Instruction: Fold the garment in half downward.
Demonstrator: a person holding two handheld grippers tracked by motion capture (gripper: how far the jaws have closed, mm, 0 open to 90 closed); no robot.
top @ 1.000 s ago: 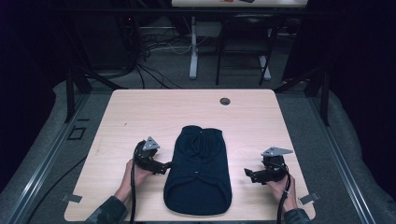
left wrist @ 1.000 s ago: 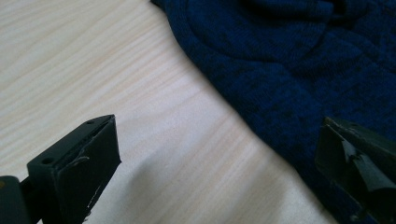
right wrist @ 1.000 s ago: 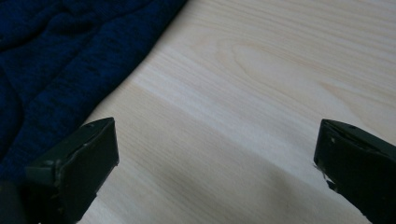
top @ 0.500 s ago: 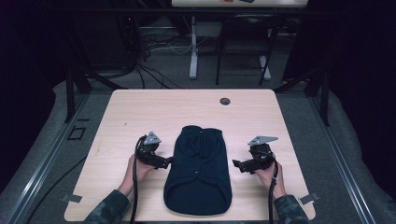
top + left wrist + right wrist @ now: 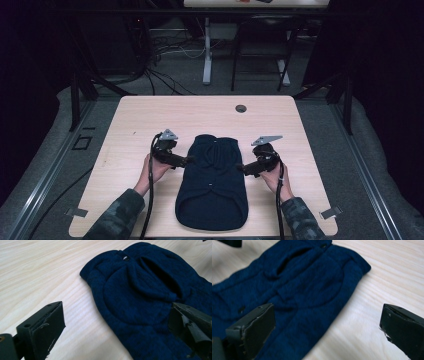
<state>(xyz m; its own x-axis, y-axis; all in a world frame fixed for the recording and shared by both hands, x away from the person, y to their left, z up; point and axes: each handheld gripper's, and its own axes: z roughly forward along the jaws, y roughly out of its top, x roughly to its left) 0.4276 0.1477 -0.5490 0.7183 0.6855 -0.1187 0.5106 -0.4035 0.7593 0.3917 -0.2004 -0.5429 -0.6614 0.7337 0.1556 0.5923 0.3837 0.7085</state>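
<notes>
A dark blue knitted garment (image 5: 212, 182) with small buttons lies flat in the middle of the wooden table (image 5: 150, 120), collar end away from me. My left gripper (image 5: 186, 161) is open at the garment's left edge, one jaw over the wood and the other over the knit (image 5: 140, 297). My right gripper (image 5: 242, 169) is open at the garment's right edge, straddling the edge of the fabric (image 5: 294, 287) the same way. Nothing is held by either.
A round cable hole (image 5: 241, 108) sits near the table's far edge. Beyond the table stand table legs (image 5: 207, 50) and floor cables (image 5: 170, 80). Bare wood lies on both sides of the garment.
Both grippers have moved forward and inward, from the table beside the garment's middle to its upper side edges. The garment lies as before.
</notes>
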